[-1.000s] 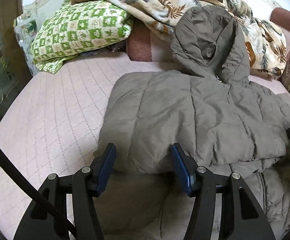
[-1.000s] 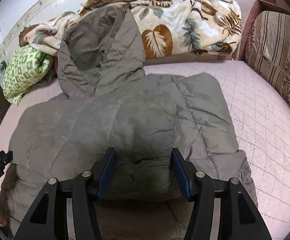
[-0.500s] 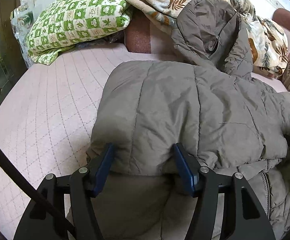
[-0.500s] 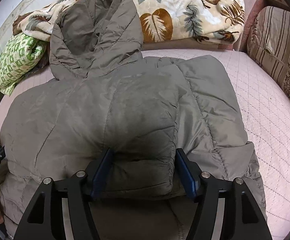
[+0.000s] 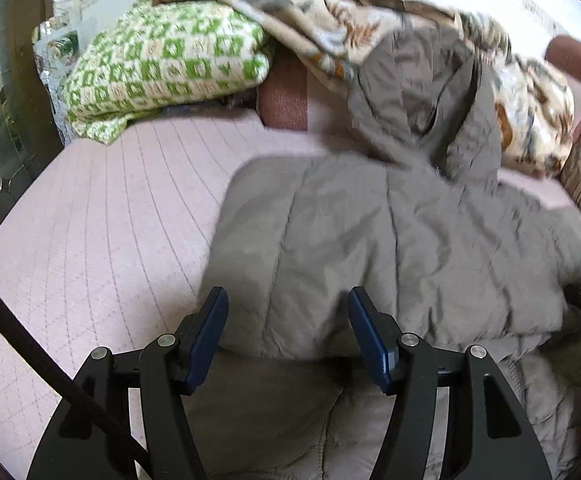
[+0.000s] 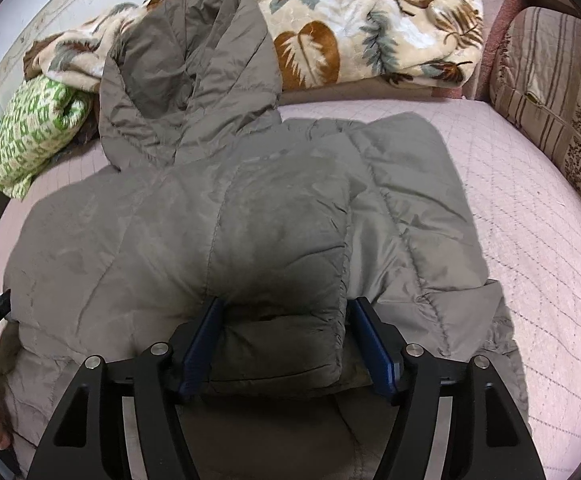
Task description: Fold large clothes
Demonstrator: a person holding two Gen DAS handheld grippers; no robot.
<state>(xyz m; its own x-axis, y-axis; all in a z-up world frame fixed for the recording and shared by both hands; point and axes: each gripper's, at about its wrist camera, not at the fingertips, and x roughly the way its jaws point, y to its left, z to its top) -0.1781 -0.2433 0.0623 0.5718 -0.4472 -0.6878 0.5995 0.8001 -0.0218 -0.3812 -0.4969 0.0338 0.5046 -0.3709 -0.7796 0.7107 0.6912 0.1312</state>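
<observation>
1. Left wrist view: the grey-brown padded hooded jacket (image 5: 370, 248) lies on the pink quilted bed cover (image 5: 110, 220). Its long axis runs straight away from the left gripper (image 5: 288, 322). The hood (image 5: 418, 96) is at the far end, against the leaf-patterned blanket (image 5: 330, 12) and beside the green-and-white checked pillow (image 5: 162, 64).
2. The near part of the jacket is doubled over, and its folded edge sits between the blue pads (image 5: 210, 332). The left pad stands at the jacket's outer side edge, and the cloth carries on past the right pad. I cannot tell whether the pads pinch the cloth or only straddle it. This gripper is the nearer one to that side edge.
3. Half a second ago the padding bulged over the pad tips. Now both tips stand clear in front of it, and the picture is smeared.
4. Right wrist view: the right gripper (image 6: 282, 332) has a puffy fold of the jacket between its jaws. The fold fills the gap and touches both pads, so the gripper is grasping it. The jaws have just been opening, so I judge the hold is slackening.
5. The hood points away and a little left. The left gripper's tip shows at the far left edge, well apart.
6. A second ago the fold looked thinner and the jaws stood closer together.
7. My guess is that the next fold goes forward along that axis, toward the hood.
</observation>
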